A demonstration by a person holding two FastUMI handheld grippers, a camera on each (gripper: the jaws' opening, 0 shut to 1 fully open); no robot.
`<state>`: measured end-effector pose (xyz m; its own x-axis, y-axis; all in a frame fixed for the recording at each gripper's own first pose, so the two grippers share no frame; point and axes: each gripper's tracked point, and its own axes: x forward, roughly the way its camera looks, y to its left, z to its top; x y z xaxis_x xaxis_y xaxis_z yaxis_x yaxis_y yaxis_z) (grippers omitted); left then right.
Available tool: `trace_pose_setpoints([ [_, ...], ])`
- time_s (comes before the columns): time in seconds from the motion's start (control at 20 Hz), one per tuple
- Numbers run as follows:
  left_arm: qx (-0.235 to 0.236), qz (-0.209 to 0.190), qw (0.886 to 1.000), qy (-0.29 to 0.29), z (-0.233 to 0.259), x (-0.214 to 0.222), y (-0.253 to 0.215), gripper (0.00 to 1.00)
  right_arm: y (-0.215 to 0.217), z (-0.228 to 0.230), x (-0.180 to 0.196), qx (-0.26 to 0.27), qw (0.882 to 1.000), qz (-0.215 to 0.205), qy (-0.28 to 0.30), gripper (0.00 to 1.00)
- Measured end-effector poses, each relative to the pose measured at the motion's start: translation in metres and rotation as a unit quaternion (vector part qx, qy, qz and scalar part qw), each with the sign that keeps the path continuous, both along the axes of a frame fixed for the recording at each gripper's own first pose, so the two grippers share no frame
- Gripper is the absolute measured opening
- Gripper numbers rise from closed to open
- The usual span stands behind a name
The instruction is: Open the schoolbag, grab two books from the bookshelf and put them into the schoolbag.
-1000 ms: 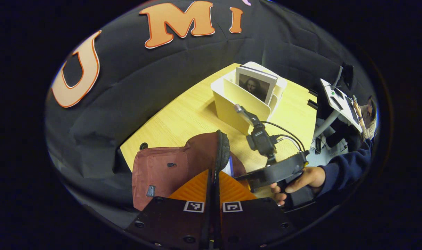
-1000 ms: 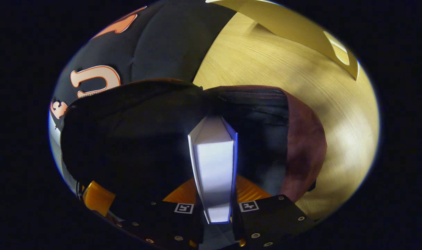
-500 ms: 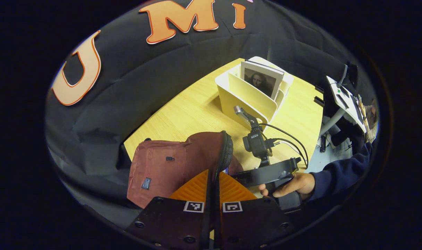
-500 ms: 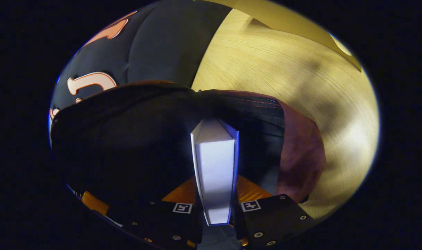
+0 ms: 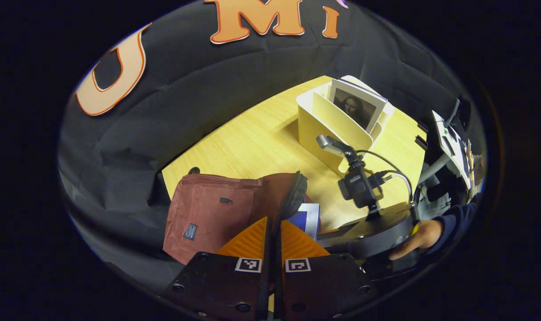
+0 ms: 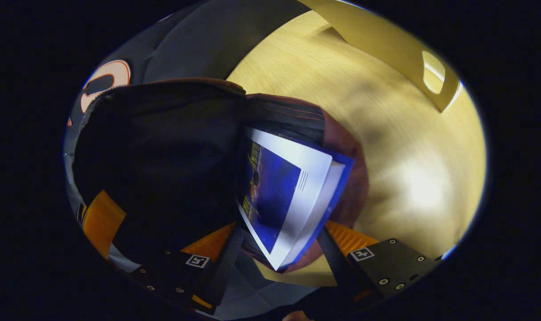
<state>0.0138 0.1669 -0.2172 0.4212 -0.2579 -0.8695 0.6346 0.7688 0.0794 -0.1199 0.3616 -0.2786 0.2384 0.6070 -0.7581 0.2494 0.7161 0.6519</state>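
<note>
The table (image 5: 252, 142) is lying pale and wood-grained under everything, running back to the black cloth wall (image 5: 199, 89). In the right gripper view the same table (image 6: 386, 147) is spreading out beyond the bag.

The bag (image 5: 212, 209) is sitting at the table's near corner, its dark red flap (image 5: 293, 198) being lifted on edge. In the right gripper view the bag (image 6: 172, 156) is gaping open, its inside dark.

The shelf (image 5: 333, 125), a cream divided holder, is standing farther back on the table, well apart from the bag. A book with a portrait cover (image 5: 355, 104) is leaning upright in one of its slots. In the right gripper view one shelf wall (image 6: 395, 53) is showing at the top.

A blue-and-white book (image 6: 288, 196) is lying tilted in the bag's mouth, its far end inside the opening and its near end sticking out. In the left gripper view a corner of that book (image 5: 307, 217) is peeking past the flap.

The left gripper (image 5: 274, 232) is pinching the flap's edge between closed fingers. The right gripper (image 6: 279, 249) is standing with its fingers spread wide, one on each side of the book, pressing on nothing. In the left gripper view a hand (image 5: 420, 236) in a dark sleeve is holding the right gripper's body.
</note>
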Motion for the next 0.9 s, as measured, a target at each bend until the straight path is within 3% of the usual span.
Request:
trace_pose_setpoints([
  [0.25,-0.002,0.002,1.0,-0.003,0.0,0.004,-0.007,0.05,-0.032,0.009,-0.009,-0.017,0.999,0.031,0.011,0.98],
  [0.4,0.0,-0.005,1.0,-0.001,0.0,0.001,-0.013,0.05,-0.068,0.04,-0.009,-0.031,0.999,0.033,-0.028,0.98],
  [0.65,-0.001,-0.006,1.0,-0.003,0.002,0.001,-0.022,0.05,-0.166,0.092,0.013,-0.128,0.988,0.028,-0.087,0.98],
  [0.9,-0.004,0.003,1.0,-0.003,0.003,0.003,-0.028,0.05,-0.22,0.128,0.035,-0.192,0.973,0.057,-0.112,0.98],
])
